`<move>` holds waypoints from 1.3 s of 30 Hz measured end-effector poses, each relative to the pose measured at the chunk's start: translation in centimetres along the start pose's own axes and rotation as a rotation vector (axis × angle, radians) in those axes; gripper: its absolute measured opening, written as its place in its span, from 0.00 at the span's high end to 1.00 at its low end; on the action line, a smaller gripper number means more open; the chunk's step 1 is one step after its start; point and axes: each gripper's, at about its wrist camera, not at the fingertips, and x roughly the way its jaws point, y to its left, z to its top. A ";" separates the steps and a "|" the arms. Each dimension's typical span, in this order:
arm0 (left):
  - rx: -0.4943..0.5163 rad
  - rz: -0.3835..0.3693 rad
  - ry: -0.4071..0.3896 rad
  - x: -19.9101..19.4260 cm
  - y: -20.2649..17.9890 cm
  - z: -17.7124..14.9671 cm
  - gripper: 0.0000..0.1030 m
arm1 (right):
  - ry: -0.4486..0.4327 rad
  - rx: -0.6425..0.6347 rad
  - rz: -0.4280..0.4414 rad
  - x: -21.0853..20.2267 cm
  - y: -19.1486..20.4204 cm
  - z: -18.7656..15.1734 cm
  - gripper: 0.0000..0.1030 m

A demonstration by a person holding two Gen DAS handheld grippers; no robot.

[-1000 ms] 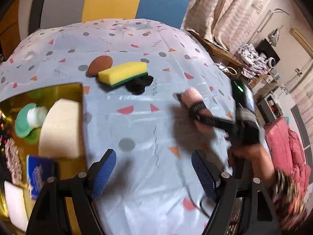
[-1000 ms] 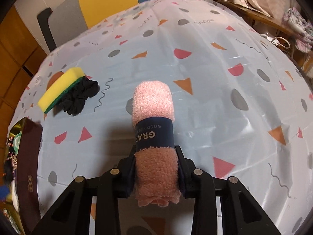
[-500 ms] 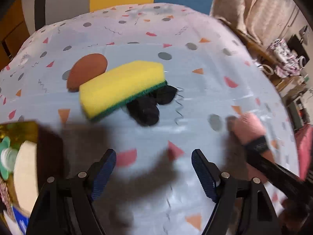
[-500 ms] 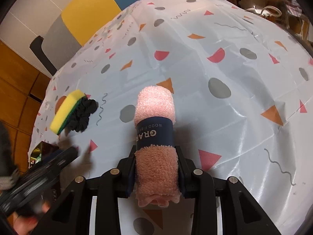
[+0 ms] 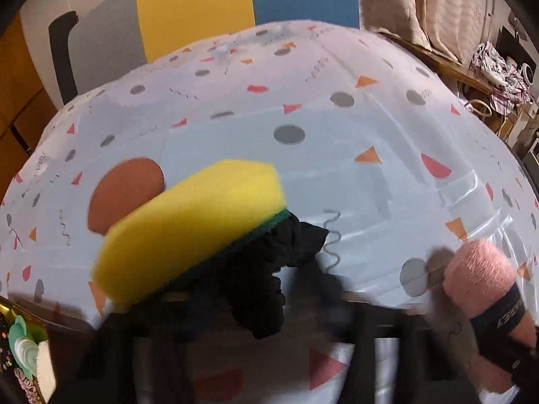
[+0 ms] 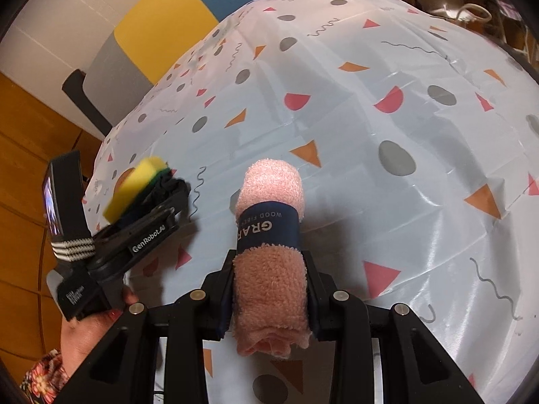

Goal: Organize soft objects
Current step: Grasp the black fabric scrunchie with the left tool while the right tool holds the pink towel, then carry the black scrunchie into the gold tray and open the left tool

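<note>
A yellow sponge with a green underside [image 5: 188,229] lies partly on a black scrunchie [image 5: 269,269] on the patterned tablecloth. My left gripper [image 5: 256,330] is right at them, motion-blurred, its jaws either side of the scrunchie; I cannot tell whether it is open. It shows in the right wrist view [image 6: 165,208] reaching under the sponge [image 6: 134,188]. My right gripper [image 6: 269,289] is shut on a rolled pink towel with a navy band [image 6: 269,235], held above the table; the towel also shows in the left wrist view [image 5: 485,286].
A brown oval pad [image 5: 124,192] lies just behind the sponge. A gold tray [image 5: 20,353] with a green and white item sits at the left edge. A chair with yellow, grey and blue panels [image 5: 195,10] stands behind the table.
My left gripper has moved forward from near the tray up to the sponge and scrunchie. The right gripper has kept the towel and lifted slightly.
</note>
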 end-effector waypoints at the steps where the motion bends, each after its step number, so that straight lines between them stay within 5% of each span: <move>1: 0.000 -0.009 -0.005 0.0 0.0 -0.2 0.73 | -0.001 0.005 -0.002 0.0 -0.1 0.1 0.66; 16: -0.046 -0.200 0.035 -5.9 -0.5 -9.1 0.77 | -0.010 0.040 -0.032 -0.3 -1.4 0.2 0.66; 25: 0.134 -0.111 -0.013 -7.3 -3.5 -10.3 0.27 | -0.006 0.024 -0.036 -0.1 -1.1 0.0 0.66; 27: 0.151 -0.093 -0.021 -6.9 -3.9 -10.0 0.28 | -0.007 0.026 -0.038 -0.1 -1.2 0.0 0.66; 28: 0.161 -0.074 -0.018 -6.7 -4.0 -9.9 0.29 | -0.008 0.028 -0.038 -0.1 -1.3 0.1 0.66; 32: 0.111 -0.143 -0.006 -6.5 -2.9 -10.5 0.67 | -0.012 0.031 -0.049 -0.1 -1.3 0.0 0.66; 35: 0.119 -0.148 -0.001 -7.2 -2.7 -11.2 0.77 | -0.010 0.028 -0.050 0.0 -1.2 0.0 0.66; 39: 0.072 -0.204 0.003 -8.5 -1.8 -12.1 0.78 | -0.013 0.013 -0.058 0.1 -1.0 -0.1 0.66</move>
